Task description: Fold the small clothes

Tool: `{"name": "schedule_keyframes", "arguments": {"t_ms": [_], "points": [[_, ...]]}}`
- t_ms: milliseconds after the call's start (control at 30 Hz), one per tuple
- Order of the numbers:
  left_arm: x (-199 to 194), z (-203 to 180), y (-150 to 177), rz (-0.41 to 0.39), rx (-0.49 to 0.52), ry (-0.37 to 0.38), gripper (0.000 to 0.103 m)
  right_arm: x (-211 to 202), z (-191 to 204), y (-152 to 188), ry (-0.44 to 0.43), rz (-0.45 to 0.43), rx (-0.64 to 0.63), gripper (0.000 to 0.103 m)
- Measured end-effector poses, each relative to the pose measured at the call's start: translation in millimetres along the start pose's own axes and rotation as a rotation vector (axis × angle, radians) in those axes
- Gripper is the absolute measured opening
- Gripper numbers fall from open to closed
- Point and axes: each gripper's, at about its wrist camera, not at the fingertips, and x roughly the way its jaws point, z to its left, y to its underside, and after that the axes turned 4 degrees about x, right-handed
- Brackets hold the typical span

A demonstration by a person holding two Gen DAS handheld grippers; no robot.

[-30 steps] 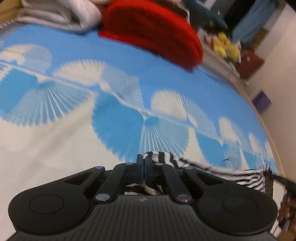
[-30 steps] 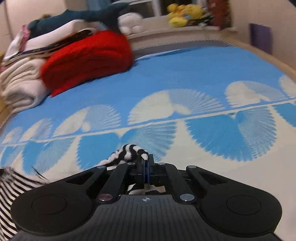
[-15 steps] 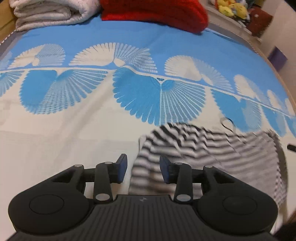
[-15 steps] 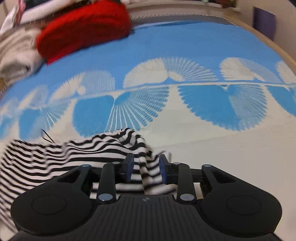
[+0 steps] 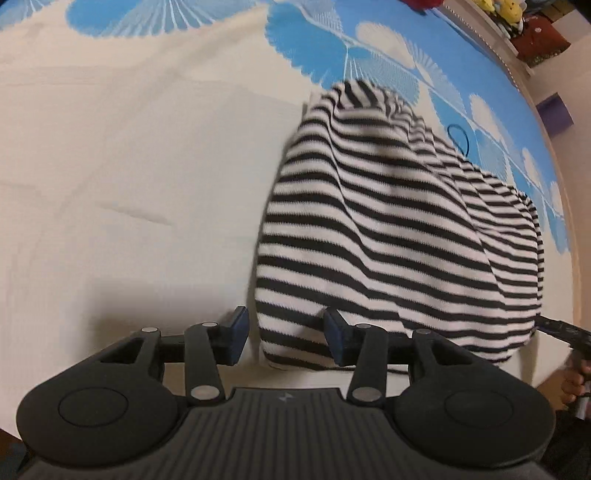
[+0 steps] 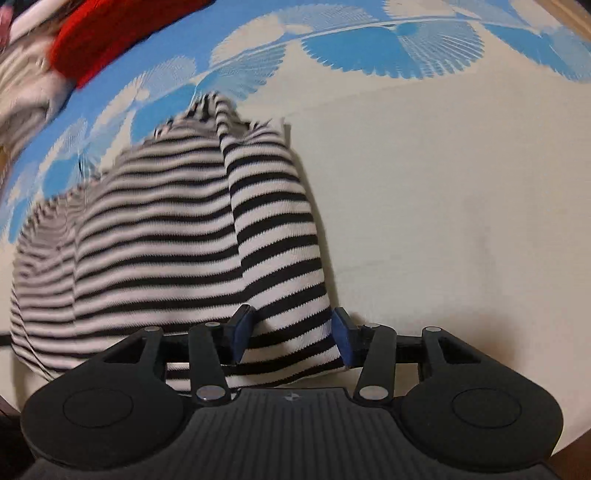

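A black-and-white striped garment lies rumpled on the bed near its front edge; it also shows in the right wrist view. My left gripper is open, its jaws wide apart, with the garment's near left corner lying between them. My right gripper is open too, with the garment's near right corner between its jaws. Neither gripper holds the cloth. The right gripper's tip shows at the right edge of the left wrist view.
The bed cover is cream near me and blue with white fan shapes farther back. A red knitted item and pale folded blankets lie at the far side. A purple box stands beyond the bed's right edge.
Both grippers were shut on the garment's corners and holding it up; they opened and let go. The garment now lies on the bed, and both grippers have dropped low toward its near edge.
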Motion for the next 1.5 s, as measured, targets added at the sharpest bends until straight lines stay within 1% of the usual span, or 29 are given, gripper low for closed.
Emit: {"name": "schedule_keyframes", "arguments": {"t_ms": [33, 67, 100, 133, 200, 267, 300, 333, 367, 433, 467, 500, 567, 633, 700, 767, 833, 900, 1000, 1033, 1067, 1100, 1167, 1233, 1300, 1367, 1433, 1467, 1500], "points": [[0.9, 0.6, 0.0, 0.000, 0.004, 0.004, 0.044, 3.4, 0.8, 2.0, 0.008, 0.014, -0.012, 0.049], [1.7, 2.2, 0.0, -0.004, 0.011, 0.021, 0.022, 5.0, 1.1, 3.6, 0.013, 0.021, -0.014, 0.045], [1.6, 2.3, 0.4, -0.006, 0.021, 0.048, 0.010, 4.6, 0.3, 5.3, 0.006, 0.014, -0.008, 0.025], [-1.6, 2.0, 1.0, -0.026, 0.034, 0.063, 0.009, 2.1, -0.7, 5.4, -0.027, 0.011, 0.005, 0.014], [-17.3, 3.5, -0.6, -0.126, 0.054, 0.091, 0.006, -11.8, -4.7, 1.9, -0.073, -0.051, 0.048, 0.010], [-43.1, 8.4, 2.7, -0.249, 0.049, 0.172, 0.005, -36.3, -13.6, 0.1, -0.162, -0.159, 0.106, 0.009], [-50.0, 9.9, 6.2, -0.278, 0.062, 0.151, 0.005, -48.0, -18.2, 0.5, -0.206, -0.203, 0.135, 0.009], [-47.8, 10.7, 9.6, -0.263, 0.083, 0.071, 0.004, -54.0, -21.3, 1.9, -0.214, -0.221, 0.143, 0.009], [-38.5, 12.3, 12.1, -0.209, 0.089, -0.023, 0.000, -54.9, -23.5, 4.2, -0.188, -0.217, 0.133, 0.009], [-10.6, 21.0, 15.3, -0.061, 0.086, -0.265, 0.000, -38.5, -26.5, 8.8, -0.101, -0.127, 0.117, 0.009], [-4.4, 24.0, 14.9, -0.031, 0.086, -0.296, 0.000, -27.8, -27.4, 10.6, -0.052, -0.073, 0.113, 0.009], [-5.0, 25.4, 13.5, -0.037, 0.082, -0.272, 0.000, -17.5, -26.5, 12.4, -0.015, -0.021, 0.098, 0.009], [-19.9, 23.4, 10.5, -0.117, 0.053, -0.147, 0.000, -11.3, -16.7, 15.2, 0.005, 0.014, 0.038, 0.012], [-33.3, 16.3, 11.2, -0.185, 0.048, -0.023, 0.003, -19.2, -5.8, 15.5, 0.032, -0.038, -0.011, 0.019], [-34.4, 1.2, 12.4, -0.181, 0.089, 0.079, 0.018, -29.9, 0.2, 15.7, 0.034, -0.104, -0.028, 0.032], [-25.8, -15.7, 13.5, -0.148, 0.156, 0.073, 0.049, -31.5, 0.4, 13.2, 0.002, -0.112, -0.016, 0.038], [-11.5, -24.1, 12.4, -0.102, 0.201, -0.018, 0.058, -23.7, -0.7, 11.9, 0.025, -0.080, -0.020, 0.039], [2.6, -19.4, 9.3, -0.049, 0.182, -0.072, 0.058, -16.9, -2.1, 11.4, 0.060, -0.050, -0.033, 0.039], [8.6, -12.4, 7.1, -0.048, 0.163, -0.070, 0.056, -11.5, -3.6, 12.4, 0.061, -0.037, -0.026, 0.040], [8.9, -13.4, 5.3, -0.056, 0.168, -0.064, 0.043, -13.1, -6.5, 14.5, 0.058, -0.037, -0.021, 0.040], [9.6, -15.0, 5.5, -0.057, 0.172, -0.052, 0.011, -13.6, -7.2, 14.4, 0.056, -0.038, -0.016, 0.040], [9.3, -16.9, 5.2, -0.054, 0.177, -0.036, 0.006, -13.6, -7.5, 13.8, 0.054, -0.039, -0.013, 0.040], [-1.7, -20.4, 5.9, -0.117, 0.207, -0.063, 0.005, -13.6, -7.4, 14.3, 0.046, -0.041, -0.011, 0.040], [-15.0, -12.6, 3.9, -0.181, 0.159, -0.116, 0.005, -14.3, -6.5, 14.2, 0.036, -0.045, -0.017, 0.040], [-11.1, -4.3, 5.6, -0.139, 0.122, -0.147, 0.005, -15.5, -5.5, 14.1, 0.031, -0.048, -0.027, 0.040], [0.7, -13.4, 11.1, -0.054, 0.207, -0.151, 0.007, -12.9, -5.8, 14.3, 0.033, -0.035, -0.039, 0.040], [1.6, -22.4, 13.7, -0.063, 0.260, -0.203, 0.013, -9.0, -6.7, 15.2, 0.040, -0.015, -0.051, 0.039], [-3.6, -23.3, 12.8, -0.091, 0.254, -0.204, 0.014, -8.0, -7.0, 15.5, 0.033, -0.009, -0.056, 0.027], [-9.5, -23.0, 11.2, -0.120, 0.241, -0.191, 0.014, -7.7, -7.1, 15.6, 0.011, -0.006, -0.060, 0.011]]}}
